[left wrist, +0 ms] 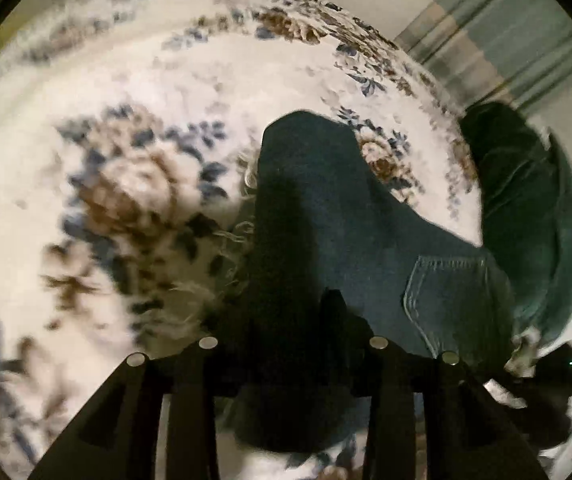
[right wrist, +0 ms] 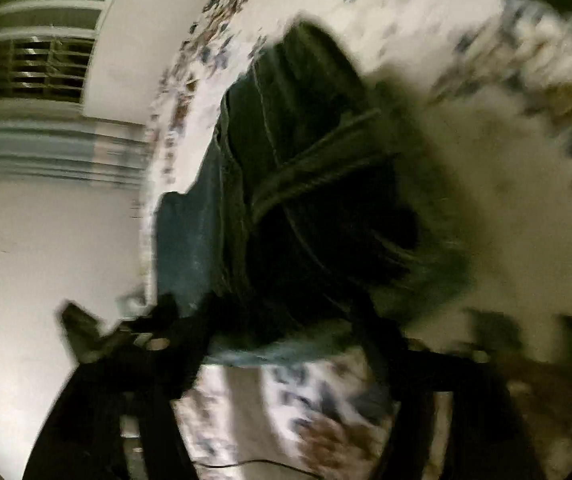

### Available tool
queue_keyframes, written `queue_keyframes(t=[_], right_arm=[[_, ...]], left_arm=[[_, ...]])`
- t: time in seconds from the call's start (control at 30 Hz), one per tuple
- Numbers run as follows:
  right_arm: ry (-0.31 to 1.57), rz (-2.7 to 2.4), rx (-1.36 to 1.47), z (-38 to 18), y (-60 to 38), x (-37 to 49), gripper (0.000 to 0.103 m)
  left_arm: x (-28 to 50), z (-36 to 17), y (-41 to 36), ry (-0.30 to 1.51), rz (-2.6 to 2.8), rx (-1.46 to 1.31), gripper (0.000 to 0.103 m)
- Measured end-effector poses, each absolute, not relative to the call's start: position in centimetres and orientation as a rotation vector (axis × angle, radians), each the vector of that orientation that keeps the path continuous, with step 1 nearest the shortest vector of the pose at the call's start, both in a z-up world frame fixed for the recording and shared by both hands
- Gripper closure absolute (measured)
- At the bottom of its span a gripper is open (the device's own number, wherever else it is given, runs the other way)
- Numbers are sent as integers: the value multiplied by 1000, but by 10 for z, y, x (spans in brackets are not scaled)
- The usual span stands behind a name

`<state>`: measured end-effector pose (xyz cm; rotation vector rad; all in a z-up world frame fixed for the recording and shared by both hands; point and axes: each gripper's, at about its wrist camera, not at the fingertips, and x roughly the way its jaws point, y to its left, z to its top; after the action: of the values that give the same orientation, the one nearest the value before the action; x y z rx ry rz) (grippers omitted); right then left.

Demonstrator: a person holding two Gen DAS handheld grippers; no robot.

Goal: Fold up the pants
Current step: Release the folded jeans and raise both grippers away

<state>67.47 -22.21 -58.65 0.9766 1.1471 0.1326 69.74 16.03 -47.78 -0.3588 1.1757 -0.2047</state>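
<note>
Though blurred, pants (right wrist: 270, 184) hide right gripper (right wrist: 286, 344) fingers.

Floral bedsheet (left wrist: 166, 92) – white w/ blue-brown print; pale wall (right wrist: 46, 240), barred window (right wrist: 38, 68), dim light.

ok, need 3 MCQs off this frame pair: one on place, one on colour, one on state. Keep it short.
1. Where do the pants lie?
A. on a floral bedspread
B. on a wooden chair
C. in a basket

2. What colour are the pants?
A. red
B. dark blue-green denim
C. white

3. How is the back pocket shown in the left wrist view?
A. torn off
B. turned inside out
C. flat, stitching facing up

Answers: 1 A, patterned cloth surrounds the denim on all sides; 2 B, dark teal fabric in both views; 3 C, the pale seam outline lies smooth on top.
</note>
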Motion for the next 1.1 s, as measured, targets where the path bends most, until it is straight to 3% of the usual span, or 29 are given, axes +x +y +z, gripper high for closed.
queue_keyframes(t=[0.1,0.13,0.17,0.2,0.23,0.27,0.57,1.1], right_arm=[[1145,47,800,-541,-222,650,27],[1143,27,749,-533,-212,635,17],[1145,-7,670,-514,-189,623,4],[1150,-33,609,-501,-188,618,0],[1151,-62,542,-484,-186,615,0],[1144,-89,475,-470,-181,609,0],[999,-194,173,-320,-161,523,0],[762,-146,120,-82,-174,307,0]], left_arm=[[674,-448,150,1148,-139,-239,70],[667,-440,147,1142,-123,-210,67],[663,-434,144,1138,-111,-186,57],[654,-424,139,1130,-96,-149,48],[643,-413,133,1119,-75,-113,23],[640,-408,132,1110,-64,-97,8],[565,-306,91,981,-16,5,6],[363,-114,76,761,24,27,6]])
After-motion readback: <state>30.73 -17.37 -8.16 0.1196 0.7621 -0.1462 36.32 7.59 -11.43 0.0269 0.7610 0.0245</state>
